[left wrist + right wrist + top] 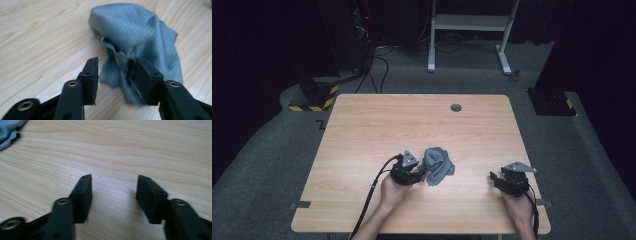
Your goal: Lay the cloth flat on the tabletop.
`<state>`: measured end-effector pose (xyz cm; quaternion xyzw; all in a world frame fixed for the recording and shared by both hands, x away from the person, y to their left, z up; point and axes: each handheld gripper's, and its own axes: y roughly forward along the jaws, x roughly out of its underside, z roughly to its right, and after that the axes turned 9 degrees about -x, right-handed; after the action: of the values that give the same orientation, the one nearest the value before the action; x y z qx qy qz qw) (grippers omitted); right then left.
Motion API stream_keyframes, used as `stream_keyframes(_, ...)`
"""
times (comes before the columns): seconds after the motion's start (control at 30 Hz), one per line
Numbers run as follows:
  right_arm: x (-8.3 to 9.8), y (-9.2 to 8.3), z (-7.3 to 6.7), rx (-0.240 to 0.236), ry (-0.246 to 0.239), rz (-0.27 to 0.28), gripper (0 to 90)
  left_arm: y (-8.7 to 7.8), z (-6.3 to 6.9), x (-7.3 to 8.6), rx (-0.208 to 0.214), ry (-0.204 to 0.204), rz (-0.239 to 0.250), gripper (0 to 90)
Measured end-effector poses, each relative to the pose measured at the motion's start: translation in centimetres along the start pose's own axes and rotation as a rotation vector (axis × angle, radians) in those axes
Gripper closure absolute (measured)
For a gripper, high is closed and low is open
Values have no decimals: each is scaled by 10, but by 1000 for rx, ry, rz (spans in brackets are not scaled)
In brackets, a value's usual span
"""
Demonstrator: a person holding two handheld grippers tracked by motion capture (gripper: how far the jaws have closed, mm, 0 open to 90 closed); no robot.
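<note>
A crumpled grey-blue cloth point(439, 165) lies on the wooden table point(412, 120), a little in front of its middle. My left gripper point(421, 172) sits right at the cloth's left edge. In the left gripper view its jaws stand apart, the left gripper point(116, 62) straddling a loose fold of the cloth point(140, 32); that fold brushes the right-hand jaw but is not pinched. My right gripper point(493, 176) rests near the table's front right, apart from the cloth. In the right gripper view the right gripper point(114, 178) is open over bare wood, and a corner of the cloth point(7, 130) shows at the top left.
A round cable hole point(456, 107) sits near the table's far edge. Beyond the table stand a white desk frame point(469, 22), floor cables and a base with black-and-yellow stripes point(314, 97). Both forearms enter over the front edge.
</note>
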<state>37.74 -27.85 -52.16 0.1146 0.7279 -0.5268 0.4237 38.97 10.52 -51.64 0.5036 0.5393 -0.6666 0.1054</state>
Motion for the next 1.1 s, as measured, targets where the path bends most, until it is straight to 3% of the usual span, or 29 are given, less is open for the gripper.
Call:
stream_keyframes(0.13,-3,2,-13,-5,-32,-11,584,2,-3,6,-13,-3,-4,578)
stream_keyframes(0.23,-10,1,-36,-96,-88,37,611,4,-1,6,-50,24,-3,570)
stream_keyframes(0.27,-18,2,-54,-167,-140,60,619,5,1,7,-64,35,-11,554)
stream_keyframes(0.3,-22,4,-63,-204,-166,61,620,5,1,7,-69,33,-10,545)
stream_keyframes(0.33,-22,4,-63,-204,-166,61,620,5,1,7,-69,33,-10,541)
stream_keyframes(0.37,-27,7,-73,-232,-194,56,623,5,1,7,-68,33,-13,541)
stream_keyframes(0.4,-35,15,-93,-293,-244,46,625,5,0,7,-68,28,-15,523)
stream_keyframes(0.43,-35,15,-93,-293,-244,46,625,5,-1,7,-67,20,-16,523)
stream_keyframes(0.47,-42,24,-112,-333,-293,19,625,6,-3,7,-57,-3,-22,504)
stream_keyframes(0.5,-42,24,-112,-333,-293,19,625,6,-3,7,-57,-3,-22,500)
stream_keyframes(0.6,-52,45,-143,-371,-373,-23,621,6,-3,7,-57,-6,-22,497)
stream_keyframes(0.73,-56,56,-152,-374,-389,-50,634,6,-3,7,-55,8,-23,508)
stream_keyframes(0.8,-58,65,-155,-372,-396,-84,684,6,-3,7,-46,2,-22,529)
stream_keyframes(0.83,-58,71,-156,-365,-415,-125,791,6,-3,7,-38,1,-23,549)
stream_keyframes(0.87,-58,72,-156,-368,-424,-130,860,6,-3,7,-36,3,-22,557)
stream_keyframes(0.93,-60,71,-154,-368,-432,-126,894,6,-3,7,-33,3,-21,571)
stream_keyframes(1.1,-70,54,-146,-360,-417,-47,899,6,-2,7,-27,2,-19,595)
